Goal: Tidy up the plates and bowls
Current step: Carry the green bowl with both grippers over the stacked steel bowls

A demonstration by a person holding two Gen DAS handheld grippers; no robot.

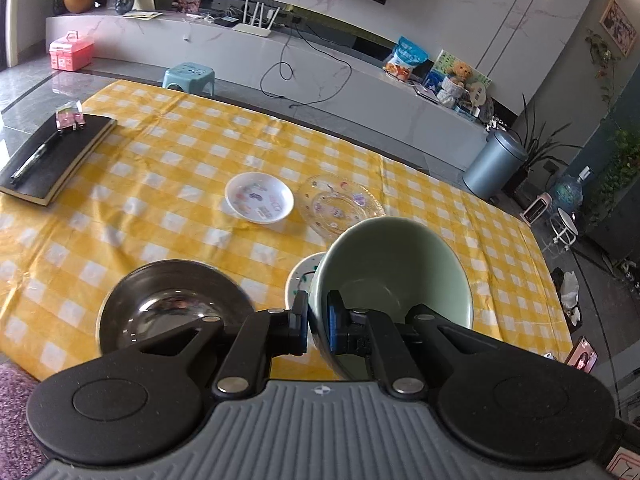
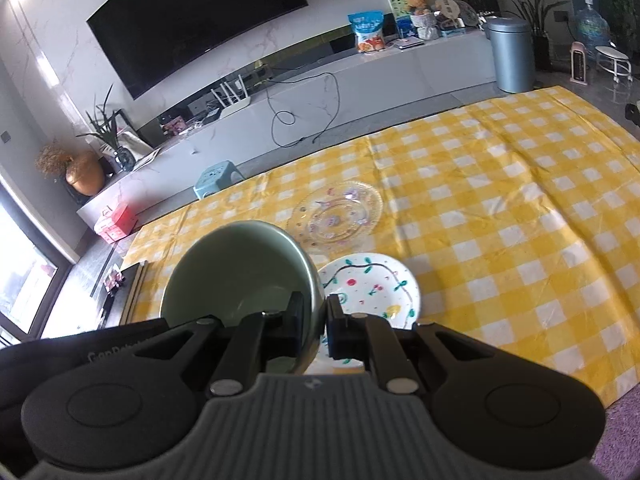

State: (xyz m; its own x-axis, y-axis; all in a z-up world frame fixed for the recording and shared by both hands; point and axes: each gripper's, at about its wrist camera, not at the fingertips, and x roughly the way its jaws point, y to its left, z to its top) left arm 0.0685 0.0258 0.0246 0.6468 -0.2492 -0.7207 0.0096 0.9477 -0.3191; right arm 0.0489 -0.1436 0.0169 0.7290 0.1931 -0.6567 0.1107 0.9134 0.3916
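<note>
My left gripper (image 1: pixel 318 322) is shut on the left rim of a pale green bowl (image 1: pixel 394 268), held tilted above the yellow checked tablecloth (image 1: pixel 160 168). My right gripper (image 2: pixel 318 326) is shut on the right rim of the same green bowl (image 2: pixel 240 272). A steel bowl (image 1: pixel 172 304) sits to the left. A white painted plate (image 2: pixel 372 288) lies under the green bowl; its edge shows in the left wrist view (image 1: pixel 302 276). A small white sticker dish (image 1: pixel 259 197) and a clear glass plate (image 1: pixel 340 204) lie further back; the glass plate also shows in the right wrist view (image 2: pixel 336 214).
A black notebook (image 1: pixel 52 156) with a pen and a clip lies at the table's far left. Beyond the table stand a blue stool (image 1: pixel 190 76), a TV bench (image 1: pixel 240 44) and a grey bin (image 1: pixel 494 164). A phone (image 1: pixel 582 358) lies at the right edge.
</note>
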